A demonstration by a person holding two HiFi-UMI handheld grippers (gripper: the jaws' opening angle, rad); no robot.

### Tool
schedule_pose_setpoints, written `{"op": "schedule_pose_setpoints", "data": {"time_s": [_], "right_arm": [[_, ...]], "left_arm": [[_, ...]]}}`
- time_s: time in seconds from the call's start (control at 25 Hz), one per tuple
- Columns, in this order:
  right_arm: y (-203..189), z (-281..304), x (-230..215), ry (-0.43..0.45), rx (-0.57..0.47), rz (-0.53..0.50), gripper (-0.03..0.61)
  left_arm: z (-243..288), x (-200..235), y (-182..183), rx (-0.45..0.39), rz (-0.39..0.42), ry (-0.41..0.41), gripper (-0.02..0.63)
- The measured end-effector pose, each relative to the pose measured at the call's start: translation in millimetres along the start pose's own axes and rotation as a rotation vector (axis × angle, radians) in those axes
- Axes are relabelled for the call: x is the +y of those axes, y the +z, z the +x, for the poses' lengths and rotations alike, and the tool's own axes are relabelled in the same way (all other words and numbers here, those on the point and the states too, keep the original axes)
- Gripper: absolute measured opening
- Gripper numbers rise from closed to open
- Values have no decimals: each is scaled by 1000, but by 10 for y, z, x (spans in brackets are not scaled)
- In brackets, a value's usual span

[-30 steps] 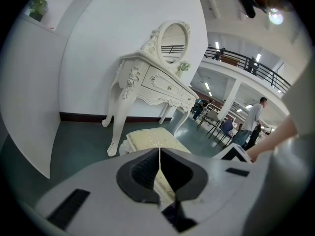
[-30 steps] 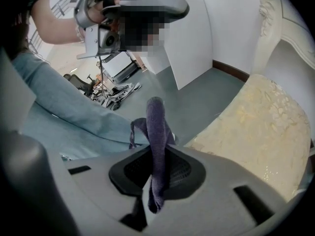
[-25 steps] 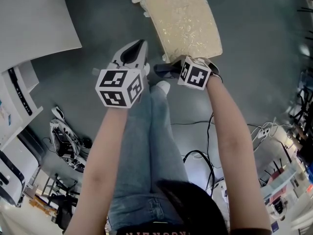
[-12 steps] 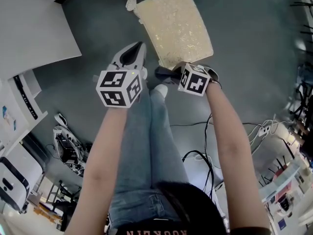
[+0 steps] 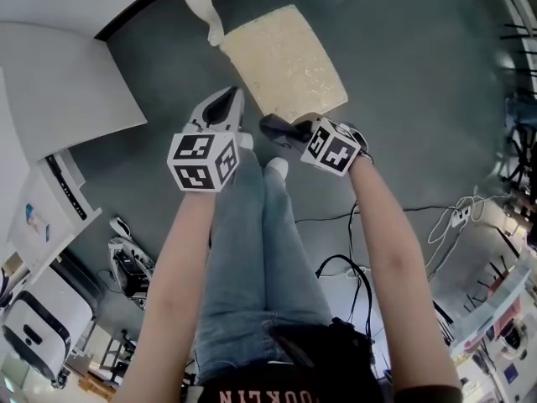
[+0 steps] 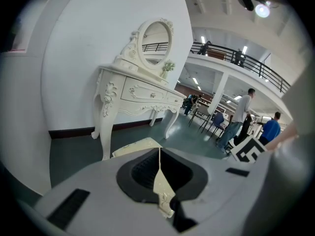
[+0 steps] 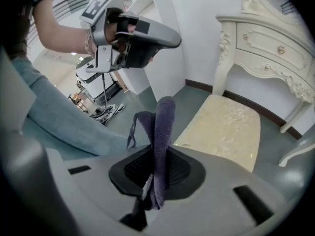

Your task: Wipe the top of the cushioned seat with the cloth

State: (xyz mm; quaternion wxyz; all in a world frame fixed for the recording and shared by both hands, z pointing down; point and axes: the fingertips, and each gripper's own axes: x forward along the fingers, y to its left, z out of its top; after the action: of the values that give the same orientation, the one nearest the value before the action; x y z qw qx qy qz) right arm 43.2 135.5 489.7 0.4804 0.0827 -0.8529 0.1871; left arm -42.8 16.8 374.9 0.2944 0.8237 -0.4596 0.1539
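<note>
Purple-grey cloth (image 5: 275, 127) is hanging from the right tongs (image 5: 294, 133) in the head view, at the six o'clock edge of the cushioned seat (image 5: 285, 57). Whether it is touching the cushion cannot be told. Over the last second the seat has been drifting toward eleven o'clock in frame while these tongs are keeping station at that edge. In my judgement the wipe is therefore not yet begun. Left tongs (image 5: 226, 103) are hovering at nine o'clock of the right pair, off the seat.

Left gripper view: the jaws are meeting and gripping nothing, pointing past a seat corner toward the white desk (image 6: 138, 90).

Right gripper view: the jaws are clamping the cloth's middle, with the seat lying at two o'clock, nothing resting on it.
</note>
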Motion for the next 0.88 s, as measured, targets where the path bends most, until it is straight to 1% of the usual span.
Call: {"op": "schedule_pose_setpoints", "data": {"time_s": [0.16,0.28,0.44,0.6,0.72,0.88], "right_arm": [[68,-263,-58,-59,-79,94,35],[168,-491,-126,-125,-144,144,35],[421,-829,-153,-184,-272,220,35],[550,-1233,-190,-256,-331,242,35],[636,-1543,-243,-308,-382,279,35],[690,-1951,-281,-376,-430,306,35]], "left_arm": [[-41,-139,191,-8,19,-8,9],[-70,-240,330,-17,29,-16,8],[-130,-401,478,-17,57,-29,8],[-179,-638,688,-38,93,-53,8],[-239,-747,876,-56,123,-63,8],[-357,-897,1147,-96,147,-70,8]]}}
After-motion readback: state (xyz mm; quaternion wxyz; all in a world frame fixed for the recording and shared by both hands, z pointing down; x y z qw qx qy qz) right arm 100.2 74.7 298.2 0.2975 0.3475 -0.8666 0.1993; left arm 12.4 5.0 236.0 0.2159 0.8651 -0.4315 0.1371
